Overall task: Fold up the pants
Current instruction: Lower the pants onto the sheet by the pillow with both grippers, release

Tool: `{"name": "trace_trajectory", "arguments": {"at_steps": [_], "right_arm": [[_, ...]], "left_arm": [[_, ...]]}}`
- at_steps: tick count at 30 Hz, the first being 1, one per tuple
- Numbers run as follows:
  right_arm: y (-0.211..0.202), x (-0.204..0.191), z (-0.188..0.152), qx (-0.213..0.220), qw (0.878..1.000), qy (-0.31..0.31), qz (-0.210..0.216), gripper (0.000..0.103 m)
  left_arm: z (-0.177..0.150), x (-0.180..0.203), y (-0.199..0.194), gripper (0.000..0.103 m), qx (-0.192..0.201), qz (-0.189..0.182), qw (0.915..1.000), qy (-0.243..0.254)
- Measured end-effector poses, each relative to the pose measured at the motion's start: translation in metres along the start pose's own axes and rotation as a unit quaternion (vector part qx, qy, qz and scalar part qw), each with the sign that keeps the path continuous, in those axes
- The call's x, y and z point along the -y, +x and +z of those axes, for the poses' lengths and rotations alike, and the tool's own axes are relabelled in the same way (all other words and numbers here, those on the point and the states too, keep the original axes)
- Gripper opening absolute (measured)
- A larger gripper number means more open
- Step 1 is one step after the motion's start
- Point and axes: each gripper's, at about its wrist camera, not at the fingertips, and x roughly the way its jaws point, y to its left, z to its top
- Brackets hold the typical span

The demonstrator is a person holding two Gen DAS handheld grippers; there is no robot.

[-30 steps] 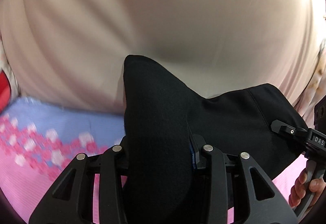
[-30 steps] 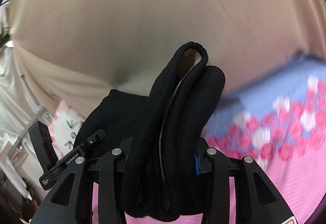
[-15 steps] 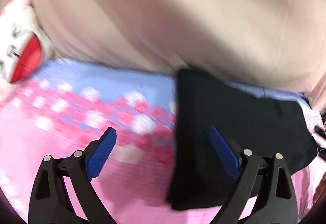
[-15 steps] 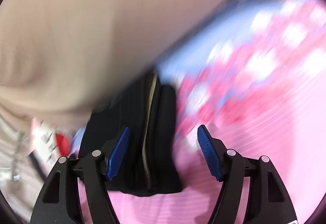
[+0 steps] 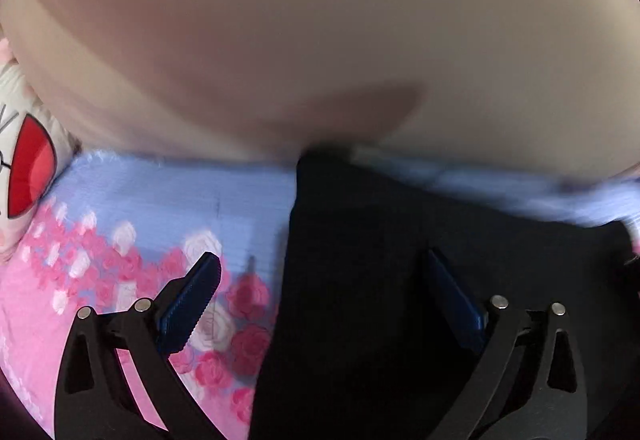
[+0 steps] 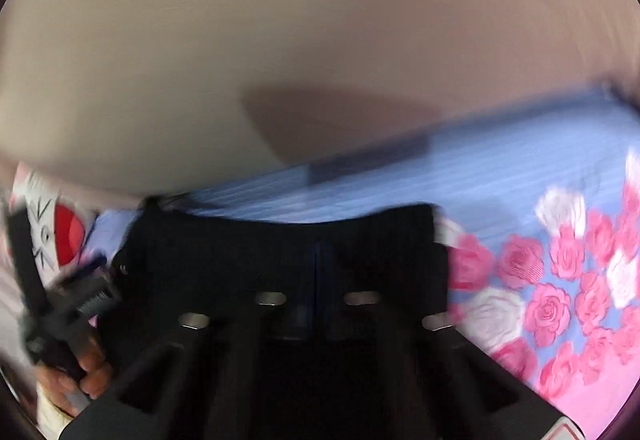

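On the bed, your black pants (image 5: 392,280) lie as a flat folded bundle over the flowered sheet (image 5: 132,224), a blue band at the far edge running into pink with pink and white roses. Your left tongs (image 5: 320,292) stand wide open: the left blue pad (image 5: 192,296) sits over the roses beside the pants' left edge, the right pad over the dark cloth, nothing pinched between them. A beige fabric wall (image 5: 320,40) rises just behind the bed, and a white cushion with a red patch (image 5: 28,176) shows at far left. From the right wrist, the pants (image 6: 288,248) appear as a wide dark block with the sheet's blue band (image 6: 480,176) behind and roses to the right. Your right tongs (image 6: 318,280) have their fingers drawn together, blue pads meeting at centre; motion blur and dark-on-dark hide whether any cloth is caught. Your left hand (image 6: 80,376) grips the other tool's handle at lower left, near the same cushion (image 6: 60,232).
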Motion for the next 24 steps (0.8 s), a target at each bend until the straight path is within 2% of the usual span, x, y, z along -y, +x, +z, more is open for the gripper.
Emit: {"name": "trace_trajectory", "arguments": {"at_steps": [1, 2, 4, 7, 8, 11, 13, 15, 17, 19, 21, 24], "right_arm": [[0.000, 0.013, 0.001, -0.003, 0.999, 0.025, 0.032, 0.000], [0.001, 0.021, -0.001, -0.005, 0.998, 0.034, 0.055, 0.000], [0.000, 0.024, -0.003, 0.000, 0.997, 0.028, 0.069, 0.000], [-0.020, 0.010, -0.007, 0.012, 0.999, 0.026, 0.045, 0.000], [-0.034, -0.003, -0.012, 0.021, 0.999, 0.006, 0.038, 0.011], [-0.061, -0.035, -0.032, 0.023, 0.998, -0.051, 0.028, 0.011], [-0.069, -0.044, -0.048, 0.006, 0.998, -0.068, 0.011, 0.011], [-0.060, -0.041, -0.056, -0.007, 0.997, -0.076, -0.019, 0.000], [-0.057, -0.033, -0.058, -0.002, 0.998, -0.064, -0.015, 0.000], [-0.074, -0.035, -0.058, 0.002, 0.999, -0.049, -0.011, 0.008], [-0.098, -0.051, -0.062, 0.031, 0.997, -0.071, -0.011, 0.010], [-0.111, -0.067, -0.077, 0.038, 0.995, -0.087, -0.023, 0.010]], "left_arm": [[-0.001, -0.006, 0.000, 0.098, 0.002, -0.016, 0.9996, -0.021], [-0.001, -0.009, -0.002, 0.098, 0.008, -0.016, 0.9993, -0.032], [-0.002, -0.004, -0.002, 0.098, 0.006, -0.008, 0.9998, -0.020], [-0.004, 0.002, -0.018, 0.098, 0.029, 0.013, 0.9995, 0.004], [-0.008, 0.003, -0.032, 0.098, 0.043, 0.017, 0.9988, 0.016], [-0.023, 0.004, -0.063, 0.098, 0.058, 0.023, 0.9972, 0.040], [-0.034, 0.002, -0.077, 0.098, 0.048, 0.018, 0.9977, 0.045], [-0.043, 0.004, -0.077, 0.098, 0.025, 0.012, 0.9985, 0.047], [-0.049, 0.008, -0.073, 0.098, 0.016, 0.005, 0.9984, 0.053], [-0.055, 0.009, -0.076, 0.098, 0.018, 0.015, 0.9979, 0.060], [-0.059, 0.008, -0.082, 0.098, 0.017, 0.009, 0.9982, 0.057], [-0.061, 0.003, -0.085, 0.098, 0.011, 0.002, 0.9987, 0.049]]}}
